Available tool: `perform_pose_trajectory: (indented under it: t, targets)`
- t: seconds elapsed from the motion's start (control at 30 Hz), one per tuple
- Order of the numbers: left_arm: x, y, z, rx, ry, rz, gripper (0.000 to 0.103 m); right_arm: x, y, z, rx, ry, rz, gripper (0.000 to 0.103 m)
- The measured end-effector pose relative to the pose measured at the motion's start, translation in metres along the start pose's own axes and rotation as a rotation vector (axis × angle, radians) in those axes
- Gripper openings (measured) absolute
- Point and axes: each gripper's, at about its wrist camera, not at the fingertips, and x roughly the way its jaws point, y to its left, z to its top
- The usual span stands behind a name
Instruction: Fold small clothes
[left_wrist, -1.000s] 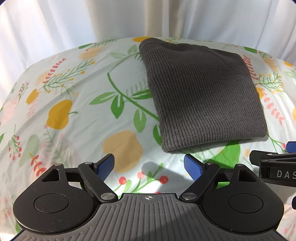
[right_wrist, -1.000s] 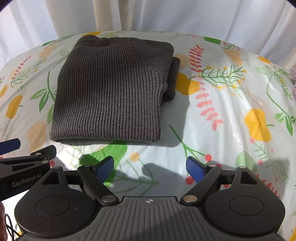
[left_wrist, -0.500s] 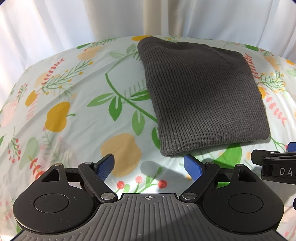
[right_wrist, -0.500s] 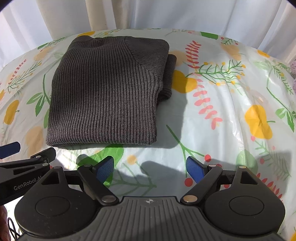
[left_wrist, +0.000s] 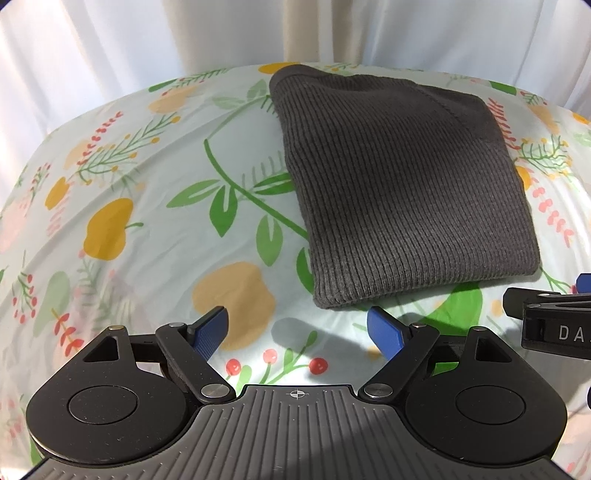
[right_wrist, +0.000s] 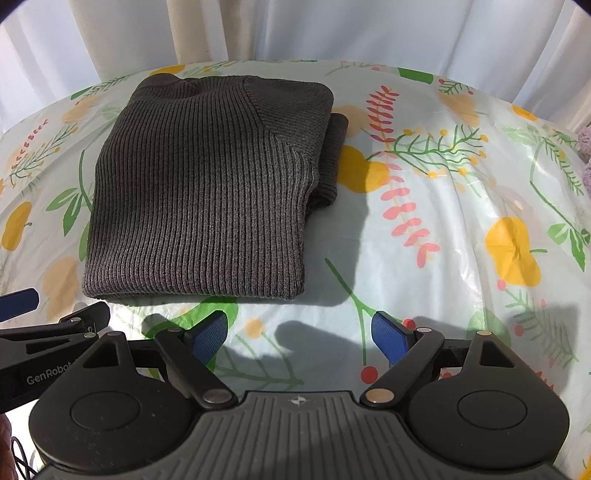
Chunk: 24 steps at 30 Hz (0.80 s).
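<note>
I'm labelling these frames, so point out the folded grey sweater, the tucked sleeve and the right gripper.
folded grey sweater (left_wrist: 402, 192), left wrist view, middle of its ribbed top layer.
tucked sleeve (right_wrist: 330, 162), right wrist view, strip poking out beside the fold.
right gripper (right_wrist: 300, 334), right wrist view, between its blue fingertips.

We see a dark grey sweater (right_wrist: 199, 192) with a fine ribbed knit, its ribs running in straight lines. Under it, our tablecloth (right_wrist: 443, 221) is pale white-blue, printed with green leaves, yellow and tan fruits, pink fronds and small red berries. Behind hangs a white curtain (left_wrist: 110, 55) with a cream strip. Our left gripper (left_wrist: 301, 325) and right gripper (right_wrist: 301, 326) are black with blue pads.
</note>
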Motion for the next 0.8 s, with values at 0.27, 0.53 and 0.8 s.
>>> perform_pose_trajectory:
  t: [0.27,0.53,0.8]
  targets:
    - [-0.0025,-0.001,-0.0004,0.008,-0.009,0.007,0.087,-0.0014,-0.0011,-0.0008,0.008,0.0,0.008,0.086]
    - [-0.0033,-0.001,-0.0007,0.01,-0.011,0.004,0.087,-0.0016,-0.0008,-0.0011,0.017,0.001,0.01,0.086]
    - [-0.0031,-0.0011,-0.0001,0.011,-0.012,0.001,0.087,-0.0021,-0.0013,-0.0008,0.017,0.002,0.01,0.086]
